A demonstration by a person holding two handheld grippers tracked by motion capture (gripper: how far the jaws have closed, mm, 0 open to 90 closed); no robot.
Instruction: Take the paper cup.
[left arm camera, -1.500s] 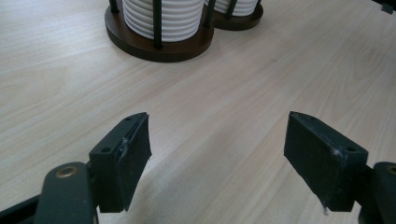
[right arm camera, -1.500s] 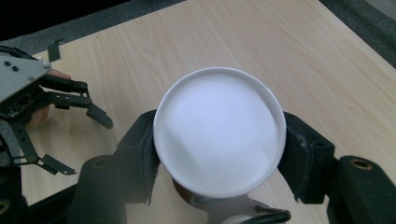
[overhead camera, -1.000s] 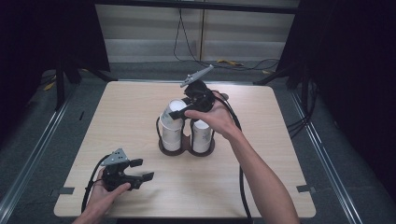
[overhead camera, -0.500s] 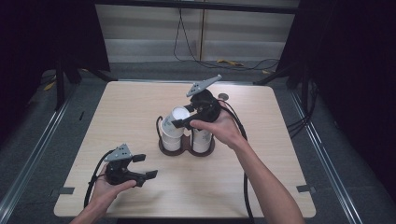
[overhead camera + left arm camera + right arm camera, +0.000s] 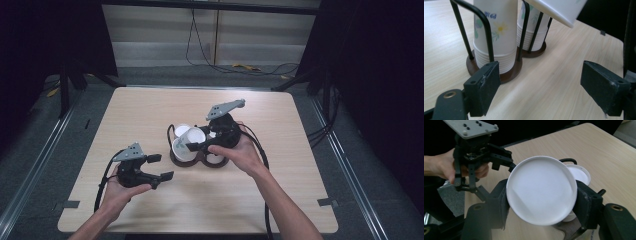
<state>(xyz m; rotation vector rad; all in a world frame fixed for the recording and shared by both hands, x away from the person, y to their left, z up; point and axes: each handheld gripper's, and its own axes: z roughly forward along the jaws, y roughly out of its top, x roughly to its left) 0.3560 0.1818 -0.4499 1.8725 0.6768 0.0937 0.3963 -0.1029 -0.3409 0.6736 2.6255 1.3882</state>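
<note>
A black wire rack on a brown wooden base stands mid-table and holds stacks of white flower-print paper cups. My right gripper is shut on one paper cup, lifted off the stacks and tipped on its side, its white bottom facing the right gripper view. That cup's side hangs above the rack. My left gripper is open and empty, low over the table just left of the rack.
The wooden table has bare room in front of and to the right of the rack. Cables trail from both grippers across it. Dark curtains and floor rails flank the table.
My right gripper pulled a cup off a stack, tipped it sideways and brought it lower, toward the left gripper. My left gripper edged closer to the rack, still open.
</note>
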